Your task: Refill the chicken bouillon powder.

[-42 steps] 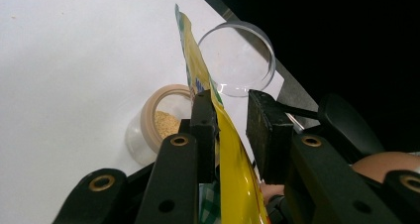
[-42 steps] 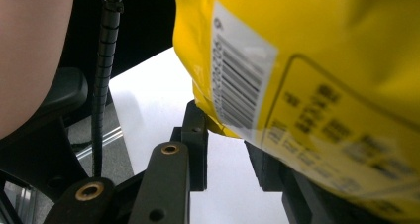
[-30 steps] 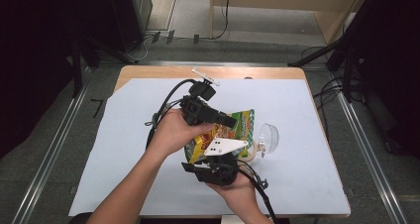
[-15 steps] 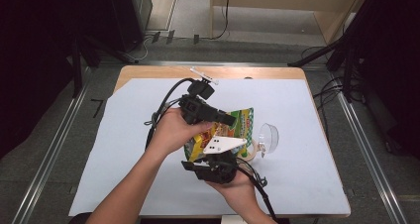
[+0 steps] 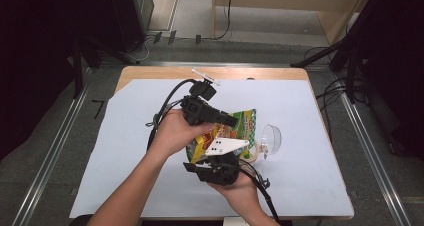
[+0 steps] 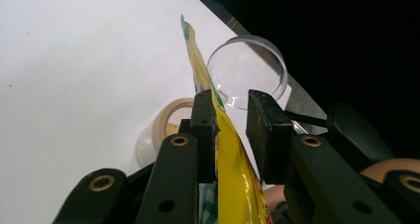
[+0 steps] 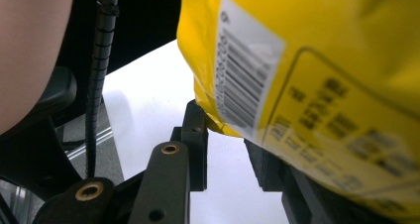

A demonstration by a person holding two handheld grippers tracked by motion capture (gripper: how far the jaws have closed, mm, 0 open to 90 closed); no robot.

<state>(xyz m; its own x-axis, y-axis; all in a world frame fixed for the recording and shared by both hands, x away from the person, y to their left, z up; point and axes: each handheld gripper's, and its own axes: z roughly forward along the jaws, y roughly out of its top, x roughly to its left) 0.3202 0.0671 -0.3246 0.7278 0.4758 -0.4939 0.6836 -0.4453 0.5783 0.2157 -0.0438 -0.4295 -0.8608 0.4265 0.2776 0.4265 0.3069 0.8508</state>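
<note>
A yellow and green snack bag (image 5: 243,122) hangs above the white table cover between both grippers. My left gripper (image 5: 232,122) comes in from the left and is shut on the bag's upper edge; in the left gripper view the bag (image 6: 233,159) fills the gap between the jaws of that gripper (image 6: 232,115). My right gripper (image 5: 222,155) sits below it under its grey plate. In the right gripper view the bag's barcode side (image 7: 307,45) looms overhead, with its lower edge between the jaws of that gripper (image 7: 228,135); the right pad is hidden.
A clear plastic cup (image 5: 270,138) lies on its side just right of the bag, also in the left gripper view (image 6: 247,70). A tan ring (image 6: 168,117) rests on the cover under the bag. A small white stick (image 5: 205,76) lies at the table's far edge.
</note>
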